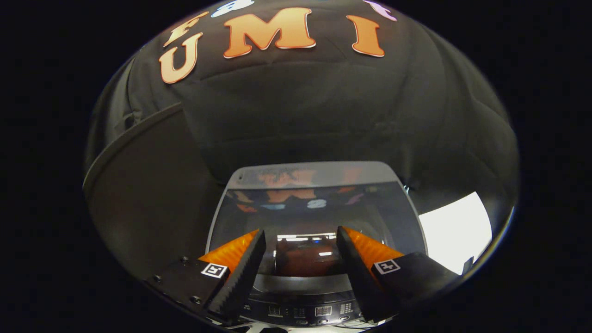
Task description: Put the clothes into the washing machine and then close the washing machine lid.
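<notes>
**Lid Down, Gripper Spread Above the Washer**

Black cloth wall behind; below it, top-loading washing machine point(314, 277) seen from its front. Glass lid point(314, 208) lies flat and closed over the tub, reflecting the booth. Control panel point(319, 311) sits nearest, under the fingertips. Gripper point(300, 240) hangs released, fingers apart and holding nothing, lid directly ahead between them. Clothes apparently inside already: reddish mass dimly visible through the glass.

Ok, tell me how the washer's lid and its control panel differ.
The lid is a broad glossy pane in a pale frame, mirroring the booth; the control panel is a narrow dark strip with small buttons. The lid lies beyond the fingertips of the open gripper; the control panel sits nearer, low between the fingers. Both top the washer.
</notes>
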`<state>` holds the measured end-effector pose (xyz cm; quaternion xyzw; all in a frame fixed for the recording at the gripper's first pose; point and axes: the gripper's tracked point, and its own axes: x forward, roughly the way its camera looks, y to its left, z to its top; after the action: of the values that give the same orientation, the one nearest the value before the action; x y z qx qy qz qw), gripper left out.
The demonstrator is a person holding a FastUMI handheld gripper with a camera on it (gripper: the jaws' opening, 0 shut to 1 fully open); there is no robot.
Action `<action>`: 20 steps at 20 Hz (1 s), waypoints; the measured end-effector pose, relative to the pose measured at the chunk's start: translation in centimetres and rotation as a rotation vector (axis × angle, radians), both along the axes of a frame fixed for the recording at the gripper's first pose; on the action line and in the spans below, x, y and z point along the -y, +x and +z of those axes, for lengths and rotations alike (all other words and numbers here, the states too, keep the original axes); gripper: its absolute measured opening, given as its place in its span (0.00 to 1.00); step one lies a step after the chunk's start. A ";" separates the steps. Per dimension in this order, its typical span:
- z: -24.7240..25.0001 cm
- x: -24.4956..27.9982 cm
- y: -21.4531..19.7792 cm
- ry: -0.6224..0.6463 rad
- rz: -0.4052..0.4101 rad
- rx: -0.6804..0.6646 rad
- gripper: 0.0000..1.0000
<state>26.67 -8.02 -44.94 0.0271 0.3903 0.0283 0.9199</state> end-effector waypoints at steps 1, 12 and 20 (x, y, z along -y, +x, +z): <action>-0.8 0.0 -0.4 0.001 -0.003 -0.013 0.99; -4.0 0.1 -2.7 0.005 -0.002 -0.080 0.99; 5.5 0.6 -0.5 0.052 0.010 0.118 0.99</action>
<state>26.19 -8.60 -39.41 0.0474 0.3347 0.0444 0.9401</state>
